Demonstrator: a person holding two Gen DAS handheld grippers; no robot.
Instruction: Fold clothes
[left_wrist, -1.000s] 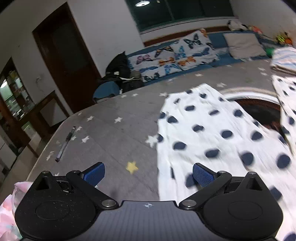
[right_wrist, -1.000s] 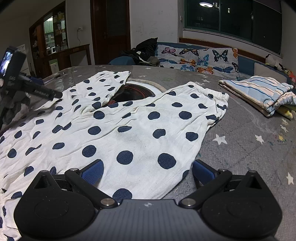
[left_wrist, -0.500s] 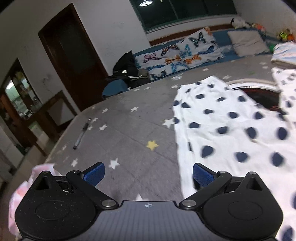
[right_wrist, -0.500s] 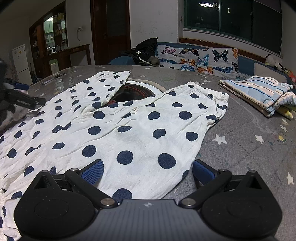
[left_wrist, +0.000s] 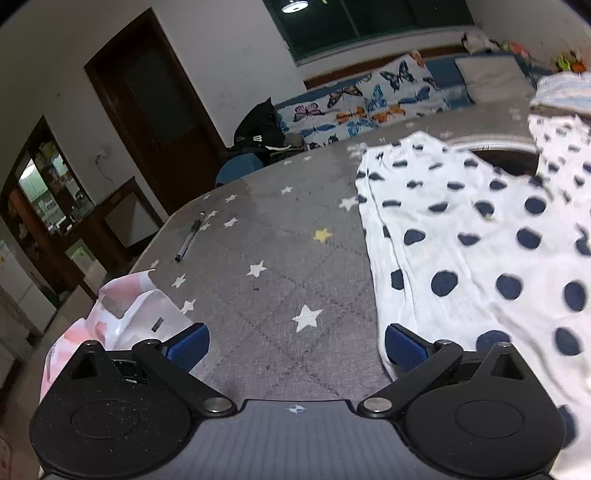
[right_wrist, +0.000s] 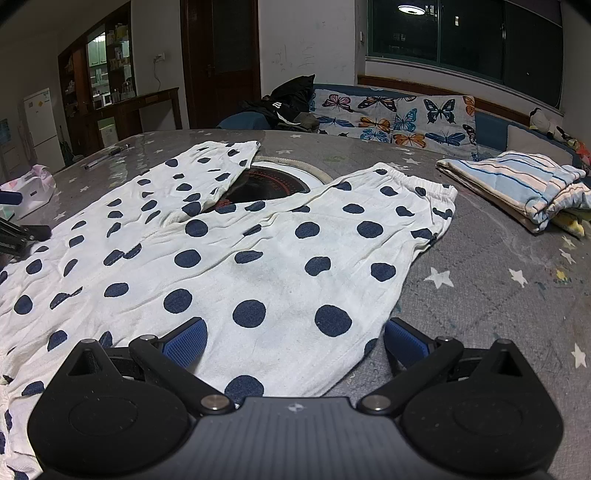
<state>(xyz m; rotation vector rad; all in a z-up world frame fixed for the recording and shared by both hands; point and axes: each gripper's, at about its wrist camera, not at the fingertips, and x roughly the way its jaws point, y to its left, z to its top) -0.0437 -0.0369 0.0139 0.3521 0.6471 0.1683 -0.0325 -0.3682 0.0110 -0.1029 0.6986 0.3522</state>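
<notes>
The right claw (right_wrist: 293, 341) sits low with its blue-padded fingers spread apart and nothing between them; its left finger lies over the near hem of the white dark-blue-dotted cotton trousers (right_wrist: 236, 258), its right finger over the grey star-printed table (right_wrist: 498, 295). The left claw (left_wrist: 297, 343) is likewise released and empty, above bare tabletop, its right finger just at the garment's edge.

The dotted trousers (left_wrist: 480, 240) lie spread flat on the table, the two legs running away from the right claw and parting around a round dark inset with a pale rim (right_wrist: 275, 182) in the table's middle. The elastic waistband end of one leg reaches toward the right.

To the left, at the table's edge, a crumpled pink-and-white plastic bag (left_wrist: 122, 317) lies just beside the left claw, and beyond it a dark pen (left_wrist: 189, 238) rests on the cloth. To the right, well apart from the trousers, is a folded blue-and-cream striped garment (right_wrist: 517, 186).

Behind the table stands a bench with butterfly-print cushions (right_wrist: 399, 118), a black bag (right_wrist: 291, 98) heaped at its left end, then a dark wooden door (right_wrist: 219, 62) and a dark window (right_wrist: 465, 37).
</notes>
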